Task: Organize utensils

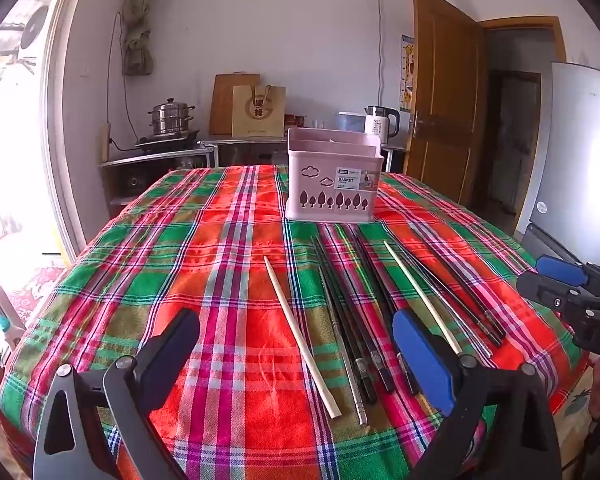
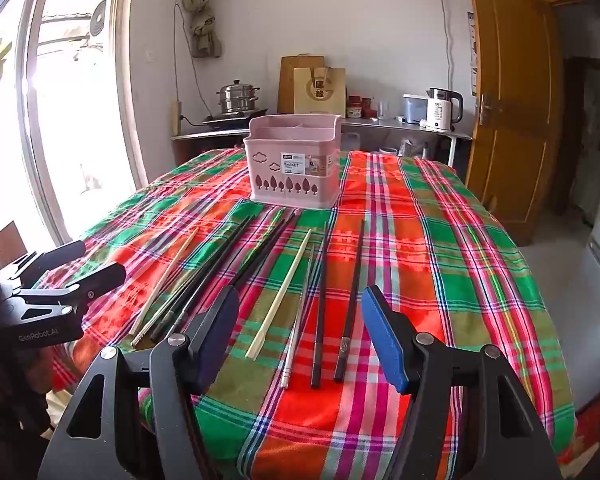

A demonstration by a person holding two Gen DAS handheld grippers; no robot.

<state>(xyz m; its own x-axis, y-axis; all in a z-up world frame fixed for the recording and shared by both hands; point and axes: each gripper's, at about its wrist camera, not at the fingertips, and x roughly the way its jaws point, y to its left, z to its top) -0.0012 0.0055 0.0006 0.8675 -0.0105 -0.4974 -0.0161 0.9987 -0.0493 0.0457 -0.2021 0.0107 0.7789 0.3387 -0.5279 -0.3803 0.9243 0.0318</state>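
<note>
Several chopsticks lie side by side on the plaid tablecloth (image 1: 236, 280): pale wooden ones (image 1: 300, 336) (image 2: 280, 296), black ones (image 1: 352, 320) (image 2: 320, 312) and thin metal ones (image 1: 342, 344) (image 2: 298, 320). A pink utensil basket (image 1: 334, 176) (image 2: 294, 160) with compartments stands upright behind them. My left gripper (image 1: 296, 344) is open and empty, above the near ends of the left chopsticks. My right gripper (image 2: 300, 320) is open and empty, above the near ends of the right chopsticks. Each gripper shows at the edge of the other's view (image 1: 572, 288) (image 2: 76, 272).
The table's near edge (image 2: 340, 440) drops off just under the grippers. Behind the table stands a counter with a steel steamer pot (image 1: 170, 118), a paper bag (image 1: 258, 110) and a white kettle (image 1: 382, 122). A wooden door (image 1: 444, 92) and a fridge (image 1: 580, 160) stand at the right.
</note>
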